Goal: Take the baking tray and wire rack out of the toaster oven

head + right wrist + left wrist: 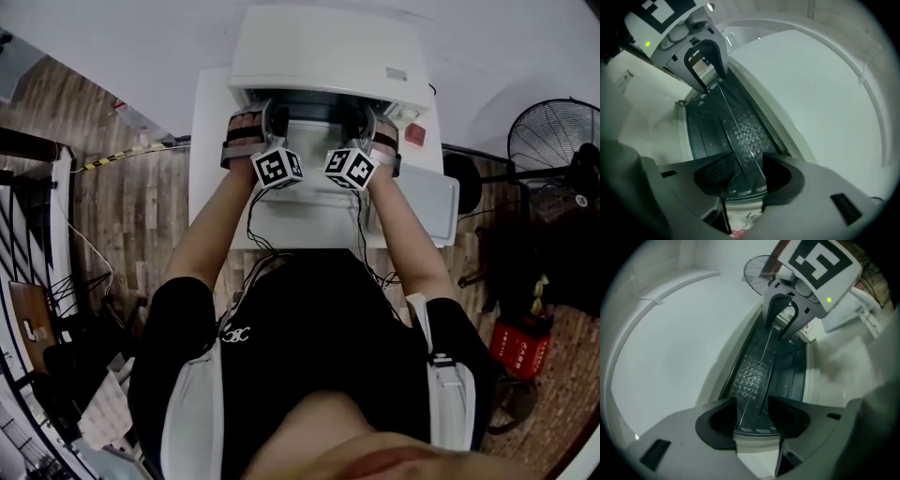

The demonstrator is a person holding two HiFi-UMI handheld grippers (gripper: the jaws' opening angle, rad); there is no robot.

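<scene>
Both grippers are held side by side at the open mouth of the white toaster oven (328, 47), which stands on a white tabletop (211, 141). In the head view the left gripper (272, 117) and the right gripper (361, 117) are seen reaching into the front opening, with their marker cubes just outside it and close to one another.

In the left gripper view, the left gripper (752, 416) is shown with its jaws standing wide. A thin front wire of the wire rack (753, 379) is seen running between them, and neither pad is pressed on it. The same wire can be followed across the opening to the right gripper (778, 331) at the far end.

In the right gripper view, the right gripper (743, 173) is shown with its jaws parted about halfway. The dark front rim of the baking tray (747, 126), marked by an embossed diamond pattern, is seen passing between them. A gap is left on either side, so nothing is gripped. The left gripper (711, 82) is seen at the other end of the opening.

Both the tray and the rack are still inside the oven cavity. A standing fan (553, 131) is visible on the wooden floor (141, 216) to the right of the tabletop.
</scene>
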